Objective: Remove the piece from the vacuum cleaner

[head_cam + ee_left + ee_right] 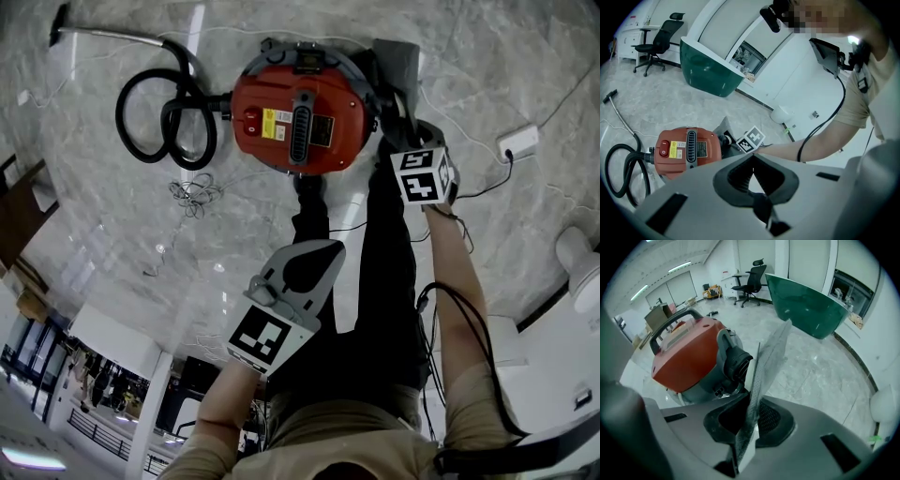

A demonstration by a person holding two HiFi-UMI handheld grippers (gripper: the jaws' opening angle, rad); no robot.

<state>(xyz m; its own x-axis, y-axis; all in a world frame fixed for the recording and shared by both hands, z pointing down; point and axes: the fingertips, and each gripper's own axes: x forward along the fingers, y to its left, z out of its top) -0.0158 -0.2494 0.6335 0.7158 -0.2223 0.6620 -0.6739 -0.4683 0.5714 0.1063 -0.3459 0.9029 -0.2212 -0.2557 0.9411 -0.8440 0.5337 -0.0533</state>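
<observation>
A red vacuum cleaner (298,117) stands on the marble floor with its black hose (164,117) coiled to its left. My right gripper (392,117) is at the cleaner's right side, shut on a flat grey mesh-like piece (771,352). The piece stands edge-on between the jaws, just beside the cleaner's grey port (733,362). In the head view the grey piece (401,64) rises past the cleaner's right edge. My left gripper (326,248) hangs nearer to me, below the cleaner, jaws together with nothing between them. In the left gripper view the cleaner (686,150) lies beyond the jaws.
A loose tangle of cord (192,195) lies on the floor left of centre. A white power block (518,142) with a cable sits at the right. The person's dark trouser legs (384,281) stand between the grippers. A green counter (811,305) and an office chair (752,280) are farther off.
</observation>
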